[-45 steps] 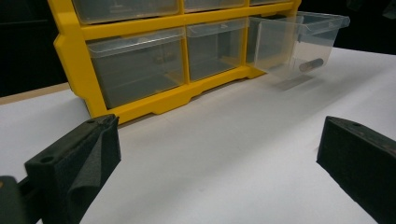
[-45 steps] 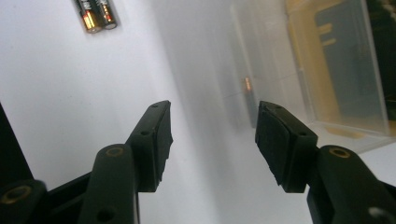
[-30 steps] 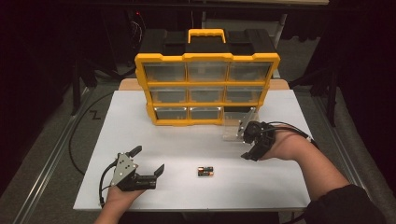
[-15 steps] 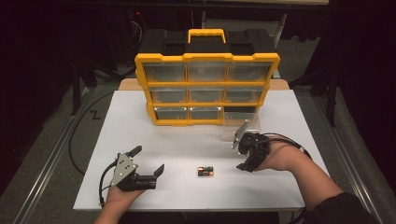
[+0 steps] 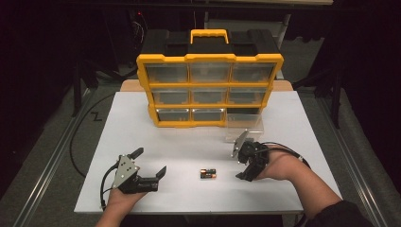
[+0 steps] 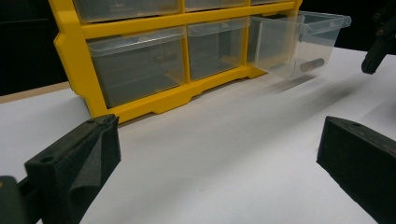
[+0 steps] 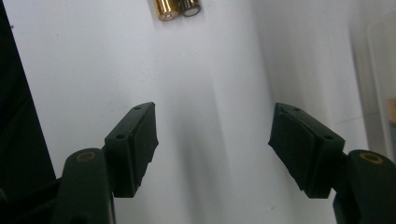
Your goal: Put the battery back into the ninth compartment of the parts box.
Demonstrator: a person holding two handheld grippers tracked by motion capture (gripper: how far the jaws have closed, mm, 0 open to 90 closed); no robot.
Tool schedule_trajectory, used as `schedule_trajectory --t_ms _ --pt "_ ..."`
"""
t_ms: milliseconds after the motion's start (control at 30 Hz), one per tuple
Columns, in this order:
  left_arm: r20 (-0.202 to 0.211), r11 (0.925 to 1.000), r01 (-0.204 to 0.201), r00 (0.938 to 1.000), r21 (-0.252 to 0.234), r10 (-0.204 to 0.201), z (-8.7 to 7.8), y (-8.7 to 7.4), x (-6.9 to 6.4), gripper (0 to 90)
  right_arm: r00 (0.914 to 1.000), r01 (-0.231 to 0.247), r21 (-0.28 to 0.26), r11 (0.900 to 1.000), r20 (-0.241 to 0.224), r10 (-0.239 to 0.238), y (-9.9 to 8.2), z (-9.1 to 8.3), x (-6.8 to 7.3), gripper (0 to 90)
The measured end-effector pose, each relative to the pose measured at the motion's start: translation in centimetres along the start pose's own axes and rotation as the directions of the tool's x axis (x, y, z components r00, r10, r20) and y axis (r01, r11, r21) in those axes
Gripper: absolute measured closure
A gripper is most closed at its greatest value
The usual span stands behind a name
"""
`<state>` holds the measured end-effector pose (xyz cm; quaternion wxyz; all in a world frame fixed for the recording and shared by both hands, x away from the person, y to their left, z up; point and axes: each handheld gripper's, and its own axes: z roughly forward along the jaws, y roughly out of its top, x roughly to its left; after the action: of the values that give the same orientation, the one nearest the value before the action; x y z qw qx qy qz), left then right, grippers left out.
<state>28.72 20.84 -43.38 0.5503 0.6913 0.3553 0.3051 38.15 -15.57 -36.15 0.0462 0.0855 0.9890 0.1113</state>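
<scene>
Looking down from the high view, the right gripper (image 5: 244,166) is hanging just above the white table (image 5: 142,127) near its right front part, jaws parted with nothing between them; they have just been opening wider. Two small batteries (image 5: 207,174) are lying side by side near the middle of the front edge, a short way from that gripper. The left gripper (image 5: 150,164) is resting near the front left corner, jaws spread and gripping nothing. A yellow and black drawer cabinet (image 5: 210,90) is standing along the back edge, and a clear plastic drawer (image 5: 244,126) is sticking out from its bottom right slot.

Turning to the left gripper view, the two black jaws are standing wide apart over bare tabletop. The cabinet (image 6: 154,100) is showing smooth moulded yellow framing around see-through bins, and the pulled-out drawer (image 6: 299,42) is holding one small dark cylinder, probably another battery.

Moving to the right gripper view, the black pads (image 7: 135,144) are showing a matte, slightly grainy face and are standing apart over the white surface. The batteries (image 7: 177,7) are lying at the top edge, one end gold, the other silver.

Judging from their look, these batteries are being light, hard and smooth metal cylinders, likely to roll or slip. Pinching one across its middle, with the pads on its round sides, seems the safest hold.
</scene>
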Motion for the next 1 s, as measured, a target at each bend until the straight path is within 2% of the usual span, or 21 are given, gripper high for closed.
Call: schedule_trajectory --t_ms 367,533,633,667,700,767,867,1000 --pt "0.001 1.0 0.0 1.0 0.0 -0.001 0.0 0.0 0.1 0.1 0.9996 0.017 -0.017 0.9997 -0.022 -0.017 0.7 1.8 1.1 31.0" --pt "0.004 1.0 0.0 1.0 0.0 0.0 0.0 0.0 0.0 0.1 0.9984 0.046 -0.025 0.9986 -0.031 -0.047 1.3 2.4 1.5 31.1" --pt "0.004 1.0 0.0 1.0 -0.001 0.0 0.0 0.0 0.0 0.1 0.9983 0.046 -0.032 0.9984 -0.034 -0.047 1.7 2.7 1.9 31.0" --pt "0.005 1.0 0.0 1.0 -0.001 0.0 0.0 0.0 0.0 0.1 0.9975 0.061 -0.04 0.9974 -0.033 -0.062 1.8 2.8 2.0 31.1" --pt "0.005 1.0 -0.001 1.0 -0.001 0.001 0.0 0.0 0.0 0.1 0.9978 0.053 -0.032 0.9981 -0.038 -0.054 2.0 2.8 2.1 31.1" --pt "0.006 1.0 -0.001 1.0 0.0 0.001 0.0 0.0 0.0 0.1 0.9963 0.072 -0.036 0.9967 -0.044 -0.074 2.3 3.1 2.3 31.1" --pt "0.006 1.0 -0.001 1.0 -0.001 0.001 0.0 0.0 0.0 0.2 0.9966 0.066 -0.044 0.9969 -0.047 -0.068 2.7 3.3 2.7 31.3" --pt "0.008 1.0 -0.001 1.0 0.0 0.001 0.0 0.0 0.0 0.1 0.9945 0.088 -0.067 0.9939 -0.052 -0.091 3.4 3.7 3.1 31.5"
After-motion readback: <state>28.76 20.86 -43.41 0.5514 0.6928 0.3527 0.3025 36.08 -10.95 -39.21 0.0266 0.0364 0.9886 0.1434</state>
